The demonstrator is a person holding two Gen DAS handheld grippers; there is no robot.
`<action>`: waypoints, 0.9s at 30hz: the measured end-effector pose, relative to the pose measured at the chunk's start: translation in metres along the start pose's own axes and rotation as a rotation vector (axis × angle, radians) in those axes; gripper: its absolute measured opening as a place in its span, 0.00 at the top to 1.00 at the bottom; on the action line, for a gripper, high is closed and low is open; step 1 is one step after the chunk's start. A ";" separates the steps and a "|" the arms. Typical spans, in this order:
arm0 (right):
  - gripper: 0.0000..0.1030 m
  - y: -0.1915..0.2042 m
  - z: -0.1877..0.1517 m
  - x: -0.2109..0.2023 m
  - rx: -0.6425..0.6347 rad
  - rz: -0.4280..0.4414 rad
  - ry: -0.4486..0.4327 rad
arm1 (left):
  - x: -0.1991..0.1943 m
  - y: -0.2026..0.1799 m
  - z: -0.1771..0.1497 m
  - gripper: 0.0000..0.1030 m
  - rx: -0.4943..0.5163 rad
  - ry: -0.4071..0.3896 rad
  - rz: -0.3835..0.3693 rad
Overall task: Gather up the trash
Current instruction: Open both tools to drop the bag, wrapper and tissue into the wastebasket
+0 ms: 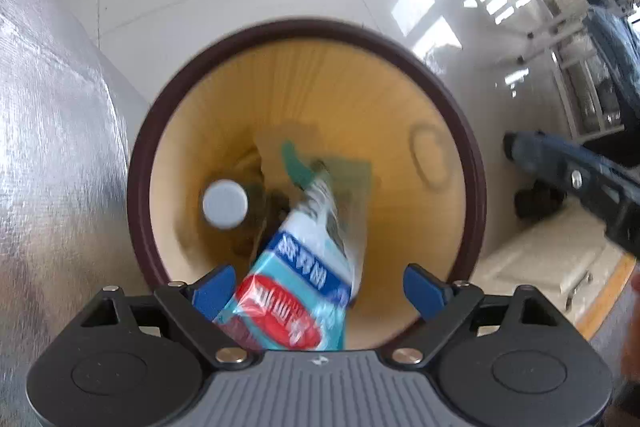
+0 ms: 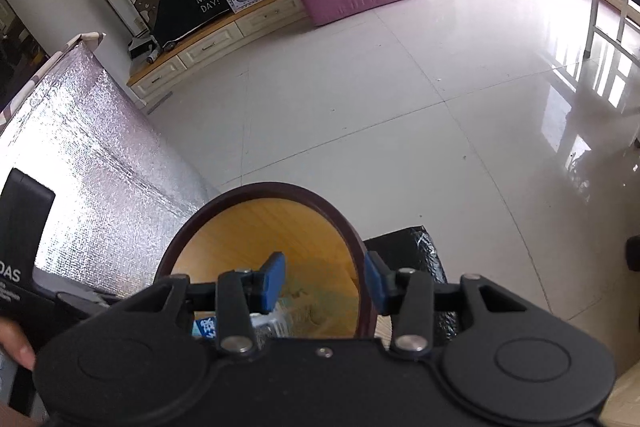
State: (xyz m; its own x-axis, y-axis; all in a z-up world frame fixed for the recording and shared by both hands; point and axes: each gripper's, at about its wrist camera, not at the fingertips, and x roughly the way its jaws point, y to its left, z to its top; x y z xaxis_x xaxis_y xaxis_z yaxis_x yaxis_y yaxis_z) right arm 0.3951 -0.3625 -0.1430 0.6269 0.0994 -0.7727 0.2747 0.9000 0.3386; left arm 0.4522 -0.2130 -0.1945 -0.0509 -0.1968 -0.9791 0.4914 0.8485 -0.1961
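Left wrist view: a round bin point(image 1: 308, 31) with a dark brown rim and yellow wooden inside fills the centre. The left tongs point(image 1: 320, 287) stand wide above its mouth, pads clear of a blurred blue, white and red wrapper point(image 1: 304, 267) tilting down into the bin (its print is unreadable). Deeper inside sit a grey-capped container point(image 1: 225, 203) and dim scraps, hard to make out. Right of the bin, the right tongs point(image 2: 325, 281) hang part-open over its rim, nothing between them. Beyond the bin lies open glossy floor point(image 2: 400, 107); silver foil sheeting point(image 2: 100, 147) borders its left.
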 end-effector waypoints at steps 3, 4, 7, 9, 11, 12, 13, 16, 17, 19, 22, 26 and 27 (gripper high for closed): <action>0.56 0.000 0.000 -0.001 -0.002 -0.004 0.004 | 0.005 -0.008 -0.005 0.37 0.055 0.030 0.048; 0.56 0.000 -0.001 -0.001 -0.004 -0.008 0.006 | 0.010 -0.008 -0.008 0.45 0.066 0.047 0.065; 0.56 0.003 -0.001 -0.001 -0.010 -0.009 0.011 | 0.021 -0.007 -0.017 0.87 0.119 0.060 0.098; 0.56 0.005 -0.001 -0.001 -0.016 -0.005 0.012 | 0.019 -0.015 -0.015 0.97 0.149 0.021 0.077; 0.56 0.006 -0.001 -0.001 -0.022 -0.004 0.011 | 0.014 -0.022 -0.012 0.98 0.178 -0.054 0.039; 0.56 0.006 -0.001 0.000 -0.022 -0.003 0.010 | 0.012 -0.024 -0.009 0.98 0.178 -0.088 0.044; 0.56 0.006 -0.001 0.000 -0.021 -0.003 0.011 | 0.014 -0.024 -0.006 0.98 0.177 -0.113 0.050; 0.56 0.004 -0.002 0.000 -0.022 -0.007 0.010 | 0.023 -0.017 -0.002 0.99 0.167 -0.128 0.097; 0.56 0.004 -0.002 0.000 -0.022 -0.009 0.011 | 0.027 -0.017 -0.004 0.99 0.167 -0.117 0.108; 0.56 0.005 -0.003 0.001 -0.029 -0.012 0.015 | 0.035 -0.020 -0.003 0.91 0.155 -0.098 0.099; 0.56 0.007 -0.005 0.001 -0.046 -0.016 0.021 | 0.034 -0.022 -0.005 0.45 0.107 -0.084 0.074; 0.56 0.008 -0.004 -0.005 -0.044 -0.017 0.016 | 0.023 -0.023 -0.009 0.24 0.075 -0.134 0.067; 0.56 0.007 -0.004 -0.007 -0.041 -0.019 0.013 | 0.019 -0.022 -0.011 0.22 0.061 -0.144 0.060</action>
State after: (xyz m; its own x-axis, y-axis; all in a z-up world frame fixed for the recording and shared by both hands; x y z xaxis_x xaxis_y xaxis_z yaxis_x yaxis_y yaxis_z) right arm 0.3895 -0.3548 -0.1372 0.6122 0.0877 -0.7858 0.2559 0.9184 0.3019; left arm 0.4307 -0.2302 -0.2090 0.1034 -0.2188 -0.9703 0.5417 0.8305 -0.1295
